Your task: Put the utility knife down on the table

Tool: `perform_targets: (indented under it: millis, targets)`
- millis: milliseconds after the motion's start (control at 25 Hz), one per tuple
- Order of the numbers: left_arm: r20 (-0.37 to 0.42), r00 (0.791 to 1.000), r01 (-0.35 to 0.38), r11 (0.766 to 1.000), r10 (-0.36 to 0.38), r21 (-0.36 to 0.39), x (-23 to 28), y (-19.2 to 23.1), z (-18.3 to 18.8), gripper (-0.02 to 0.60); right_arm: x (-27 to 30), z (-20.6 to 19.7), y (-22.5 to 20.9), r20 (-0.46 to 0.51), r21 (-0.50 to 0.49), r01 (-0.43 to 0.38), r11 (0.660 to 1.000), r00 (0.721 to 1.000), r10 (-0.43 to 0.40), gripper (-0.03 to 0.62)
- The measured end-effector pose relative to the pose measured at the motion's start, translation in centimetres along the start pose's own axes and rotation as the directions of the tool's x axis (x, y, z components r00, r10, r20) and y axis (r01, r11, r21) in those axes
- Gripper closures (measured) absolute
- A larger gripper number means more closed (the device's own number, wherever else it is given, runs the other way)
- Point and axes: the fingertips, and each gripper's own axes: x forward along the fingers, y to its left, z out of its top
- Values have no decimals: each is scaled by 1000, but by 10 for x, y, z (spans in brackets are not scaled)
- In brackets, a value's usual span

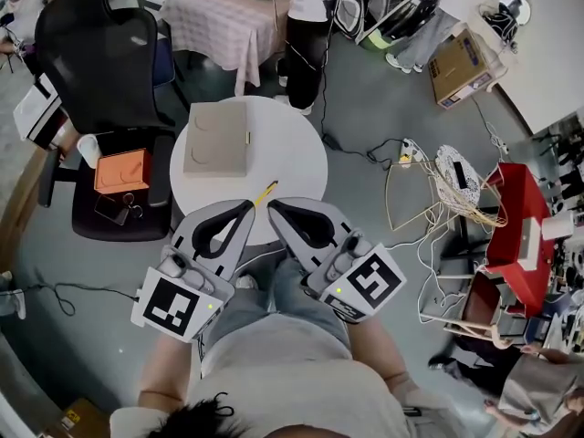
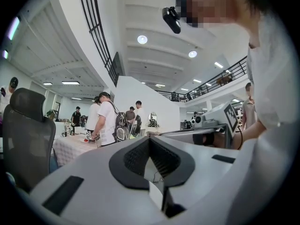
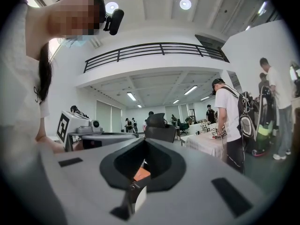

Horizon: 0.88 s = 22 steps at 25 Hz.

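A slim yellow utility knife point(image 1: 265, 192) lies on the round white table point(image 1: 292, 153) near its front edge. My left gripper point(image 1: 248, 206) and right gripper point(image 1: 274, 205) hover side by side just in front of it, their tips either side of the knife's near end. Both are shut with nothing between the jaws. In the left gripper view the left gripper point(image 2: 150, 139) shows its black pads meeting in a closed V. The right gripper point(image 3: 143, 143) looks the same in the right gripper view. The knife shows in neither gripper view.
A flat cardboard box point(image 1: 216, 140) sits on the table's left half. A black office chair point(image 1: 105, 53) with an orange box point(image 1: 121, 171) on its seat stands to the left. Cables and a power strip point(image 1: 406, 153) lie on the floor to the right, near a red cart point(image 1: 516, 217).
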Motion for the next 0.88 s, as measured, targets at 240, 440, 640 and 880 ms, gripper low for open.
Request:
perform_targets:
  millis: [240,440,640,880]
  targets:
    - [21,1000,4,1000,-4,8,-6,-5,6,572,-2,7,9,5,-24,-9,1000,1000,9,586]
    - [44,999,0,1000,0,6,-9,-4,11,572,0,10,13,7,-27,-13,1000,1000,13,586]
    - [84,996,8,1000,-8,7,-11,-3,15,572,0,9,15,4,-36,-14,999,1000,14,586]
    - [61,998,21,1000,-21,3,-11,-3,14,572,4,11,16,-3,-44,-16,999,1000,16,586]
